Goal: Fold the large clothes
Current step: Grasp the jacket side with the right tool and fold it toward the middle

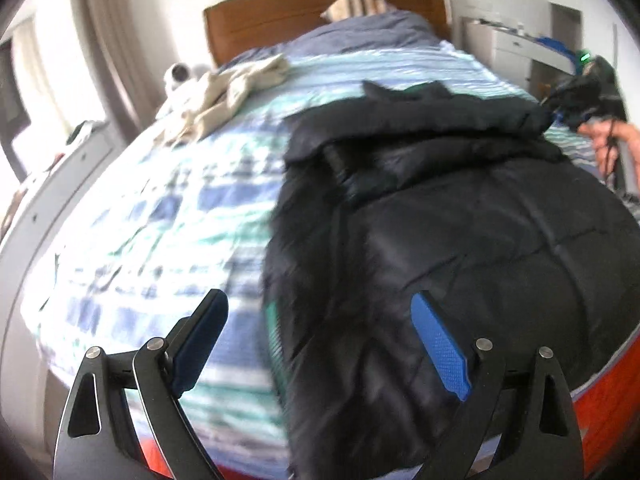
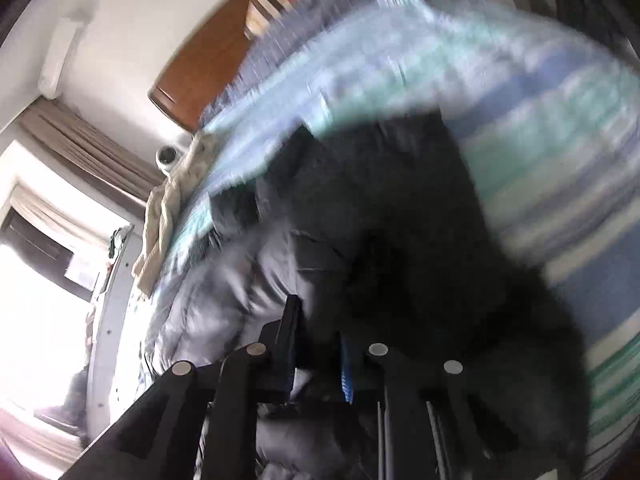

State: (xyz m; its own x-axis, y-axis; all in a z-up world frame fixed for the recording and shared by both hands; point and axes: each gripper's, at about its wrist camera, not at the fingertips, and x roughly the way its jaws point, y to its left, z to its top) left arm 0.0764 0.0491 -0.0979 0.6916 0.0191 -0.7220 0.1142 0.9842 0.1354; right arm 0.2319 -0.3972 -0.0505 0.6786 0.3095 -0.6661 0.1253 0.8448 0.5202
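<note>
Risk first: right claw (image 2: 316,344) is pinched shut on the black jacket (image 1: 460,220), whose slick quilted shell could slide free, we judge. Left claw (image 1: 320,344) gapes wide and empty over the hem. Jacket is puffy, bulky, spread on the striped bed (image 1: 160,220); folds may spring back.

On the one bed (image 1: 168,208) I count two garments: one black padded jacket (image 1: 460,240) and one beige piece of clothing (image 1: 232,88). There is one striped pillow (image 1: 360,2) at the one wooden headboard (image 1: 280,12). Two hand-held grippers: the left hand-held gripper (image 1: 320,344), the right hand-held gripper (image 2: 320,352).
</note>
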